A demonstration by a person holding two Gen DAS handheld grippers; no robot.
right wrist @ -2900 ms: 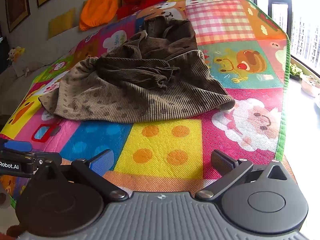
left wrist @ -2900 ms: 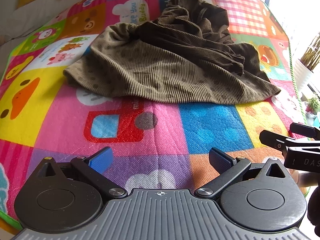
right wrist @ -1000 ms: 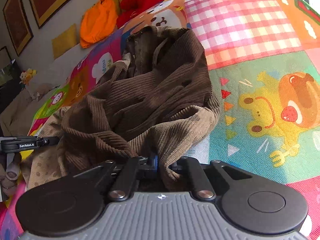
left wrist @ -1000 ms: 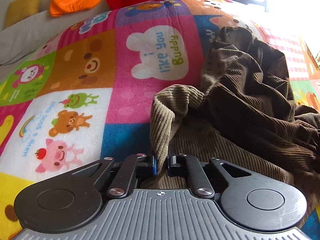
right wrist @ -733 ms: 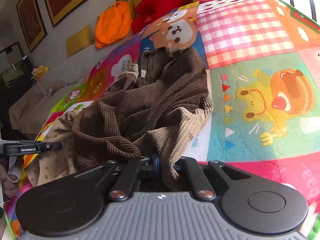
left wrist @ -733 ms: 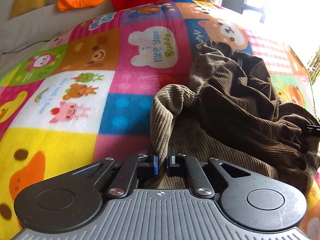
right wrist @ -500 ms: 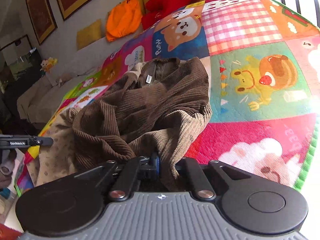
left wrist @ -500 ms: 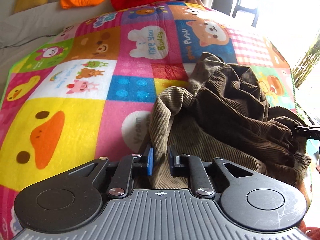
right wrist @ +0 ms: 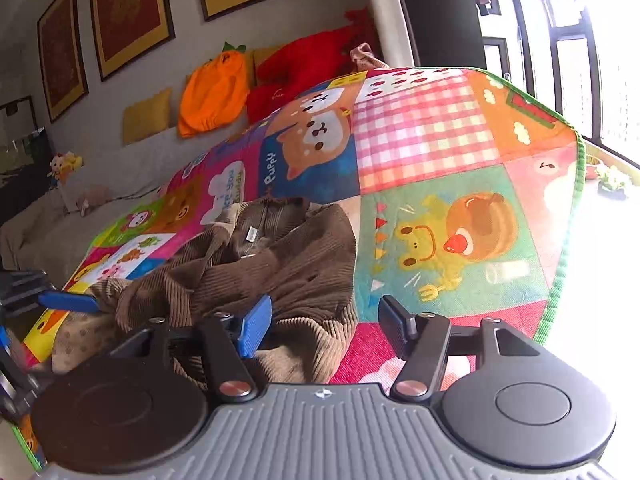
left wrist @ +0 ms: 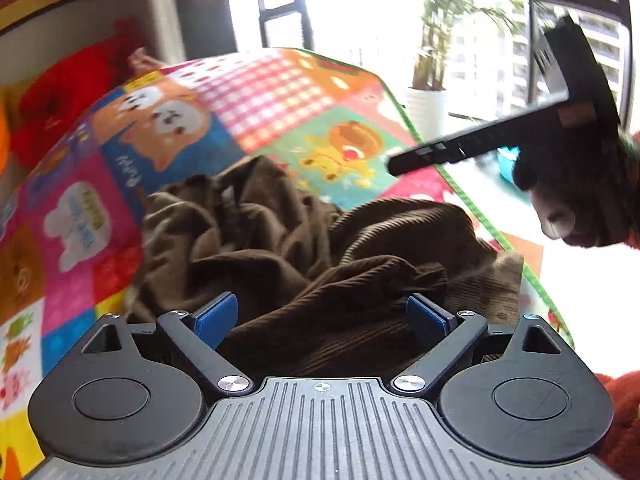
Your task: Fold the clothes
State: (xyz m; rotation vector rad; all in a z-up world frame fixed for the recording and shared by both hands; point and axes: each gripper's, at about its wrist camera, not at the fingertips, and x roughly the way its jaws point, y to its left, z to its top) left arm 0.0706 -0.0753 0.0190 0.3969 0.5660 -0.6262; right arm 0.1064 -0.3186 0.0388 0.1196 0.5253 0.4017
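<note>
Fingers on both grippers, left [left wrist: 322, 316] & right [right wrist: 324, 320], opening, pinching nothing; brown corduroy garment [right wrist: 260, 264] lies bunched on play mat [right wrist: 424, 128]. Release step, I reckon. Next: I'd find 2 edges & spread it flat.

Home living room: sofa [right wrist: 48, 232], framed pictures [right wrist: 128, 12], children's play mat [right wrist: 420, 148].

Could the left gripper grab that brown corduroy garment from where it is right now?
Probably yes. The left gripper has its jaws opening with the brown corduroy garment bunched right between and ahead of them on the play mat; nothing blocks the way, and the right gripper is off to the side.
</note>
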